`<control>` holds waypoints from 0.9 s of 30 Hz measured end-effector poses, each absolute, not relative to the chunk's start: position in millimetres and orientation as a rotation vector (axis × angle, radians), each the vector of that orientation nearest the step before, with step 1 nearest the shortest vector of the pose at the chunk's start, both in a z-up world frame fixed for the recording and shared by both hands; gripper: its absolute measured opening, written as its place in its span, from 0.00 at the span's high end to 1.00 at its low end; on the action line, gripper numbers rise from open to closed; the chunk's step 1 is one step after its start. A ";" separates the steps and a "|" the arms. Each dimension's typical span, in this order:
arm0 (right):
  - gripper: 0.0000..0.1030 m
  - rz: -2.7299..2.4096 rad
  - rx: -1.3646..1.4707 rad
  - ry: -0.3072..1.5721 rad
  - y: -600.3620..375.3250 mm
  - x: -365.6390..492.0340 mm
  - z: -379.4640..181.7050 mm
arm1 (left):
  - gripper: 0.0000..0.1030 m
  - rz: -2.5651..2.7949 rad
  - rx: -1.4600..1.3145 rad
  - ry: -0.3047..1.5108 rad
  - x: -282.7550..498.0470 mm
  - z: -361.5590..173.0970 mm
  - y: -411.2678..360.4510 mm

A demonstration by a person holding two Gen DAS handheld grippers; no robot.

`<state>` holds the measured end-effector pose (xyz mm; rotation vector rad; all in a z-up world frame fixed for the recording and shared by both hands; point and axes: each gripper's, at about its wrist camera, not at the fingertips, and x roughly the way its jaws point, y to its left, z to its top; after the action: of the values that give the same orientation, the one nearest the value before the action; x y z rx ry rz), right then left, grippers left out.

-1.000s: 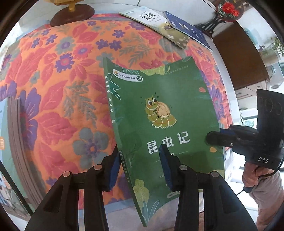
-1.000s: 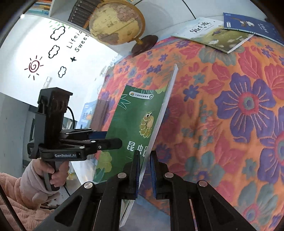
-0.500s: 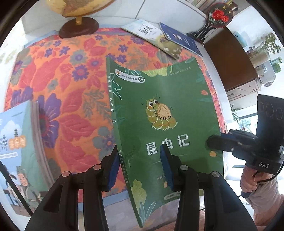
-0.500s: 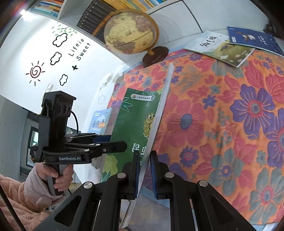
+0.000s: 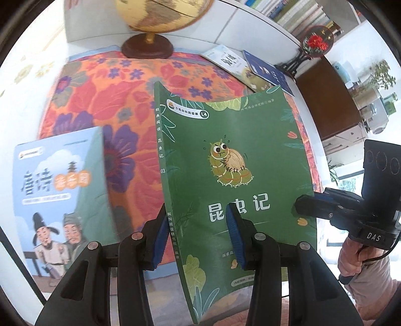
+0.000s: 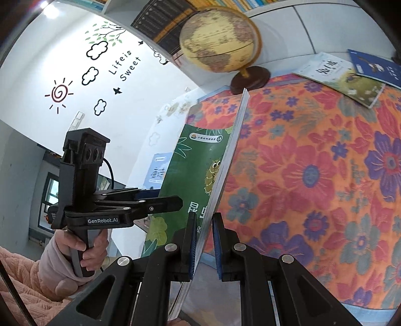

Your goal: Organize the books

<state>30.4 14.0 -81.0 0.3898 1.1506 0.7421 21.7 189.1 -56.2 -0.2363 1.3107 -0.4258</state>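
A green book (image 5: 238, 150) with a caterpillar on its cover hangs tilted above the floral tablecloth (image 5: 112, 95), its cover bowed. My left gripper (image 5: 196, 235) is shut on its lower spine edge, one pad behind the spine and one on the cover. My right gripper (image 6: 204, 240) is shut on the green book (image 6: 200, 170) at its page edge, and its black tip (image 5: 300, 208) shows at the cover's right side. In the right wrist view the left gripper (image 6: 165, 198) reaches in from the left, held by a hand in a pink sleeve.
A light blue picture book (image 5: 57, 188) stands at the table's left. Two books, one pale (image 5: 225, 59) and one dark blue (image 5: 268, 72), lie at the far edge. A globe (image 5: 150, 15) stands at the back. A red flower ornament (image 5: 315, 42) and a brown cabinet (image 5: 333, 100) are to the right.
Both grippers have risen and drawn back with the green book between them. The light blue book's cover has come into view at the left, and the globe shows more fully.
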 end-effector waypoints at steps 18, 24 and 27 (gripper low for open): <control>0.88 0.804 0.358 1.146 74.6 28.8 -77.1 | 0.60 -0.341 -0.281 1.256 8.6 -45.6 252.7; 0.88 0.822 0.347 1.158 90.7 31.9 -80.6 | 0.60 -0.317 -0.303 1.252 6.1 -47.9 271.5; 0.88 0.828 0.339 1.162 102.4 33.5 -81.5 | 0.60 -0.309 -0.301 1.252 4.2 -49.4 282.8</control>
<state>33.5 102.4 -81.5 0.3387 1.1617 0.8276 4.2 282.8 -49.4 -0.3013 1.2524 -0.3085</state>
